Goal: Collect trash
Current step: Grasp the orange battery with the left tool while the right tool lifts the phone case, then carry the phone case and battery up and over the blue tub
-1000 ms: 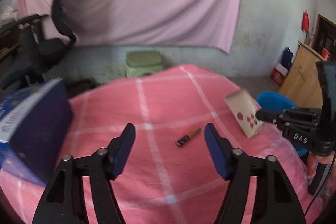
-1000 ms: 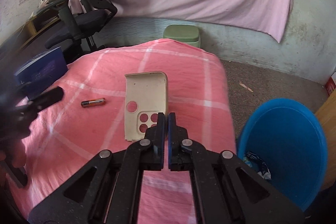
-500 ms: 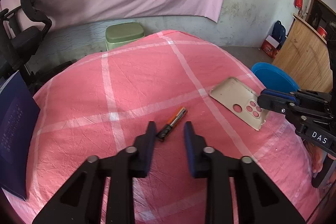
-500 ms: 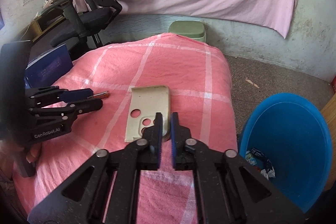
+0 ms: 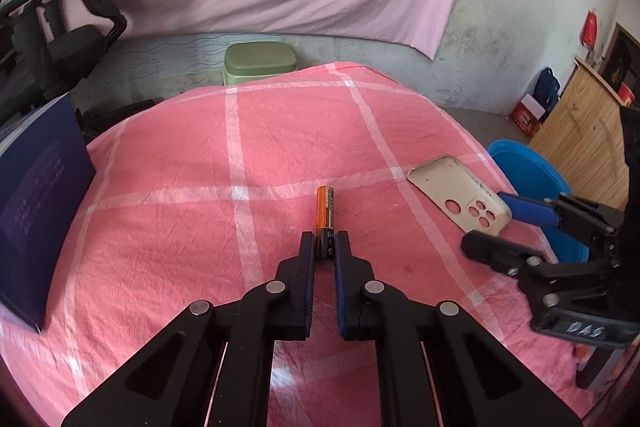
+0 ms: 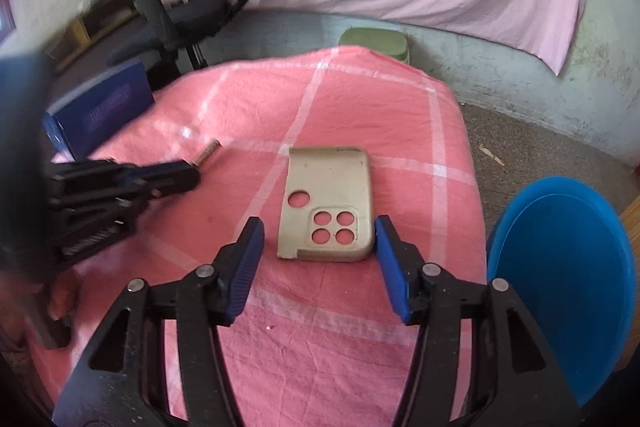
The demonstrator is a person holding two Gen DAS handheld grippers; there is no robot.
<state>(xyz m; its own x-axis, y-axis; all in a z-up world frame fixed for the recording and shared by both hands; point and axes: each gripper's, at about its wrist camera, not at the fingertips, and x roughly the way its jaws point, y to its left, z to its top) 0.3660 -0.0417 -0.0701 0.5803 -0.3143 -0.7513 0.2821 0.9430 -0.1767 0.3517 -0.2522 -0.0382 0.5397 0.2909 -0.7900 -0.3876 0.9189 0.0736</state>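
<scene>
An orange and black battery [image 5: 325, 211] lies on the pink checked cloth. My left gripper [image 5: 324, 242] is shut on its near end, with the battery still resting on the cloth. In the right wrist view the battery [image 6: 207, 157] shows at the left gripper's tips. A beige phone case [image 6: 326, 203] lies flat on the cloth. My right gripper [image 6: 319, 234] is open wide, its fingers on either side of the case's near end. The case also shows in the left wrist view [image 5: 460, 191], with the right gripper [image 5: 500, 227] beside it.
A blue bin [image 6: 560, 275] stands on the floor right of the table; it also shows in the left wrist view [image 5: 528, 171]. A dark blue box [image 5: 36, 211] stands at the table's left edge. A green stool [image 5: 260, 61] and an office chair [image 6: 188, 11] stand behind.
My left gripper closed from wide open and came down onto the battery's near end. My right gripper opened from shut to wide, astride the phone case.
</scene>
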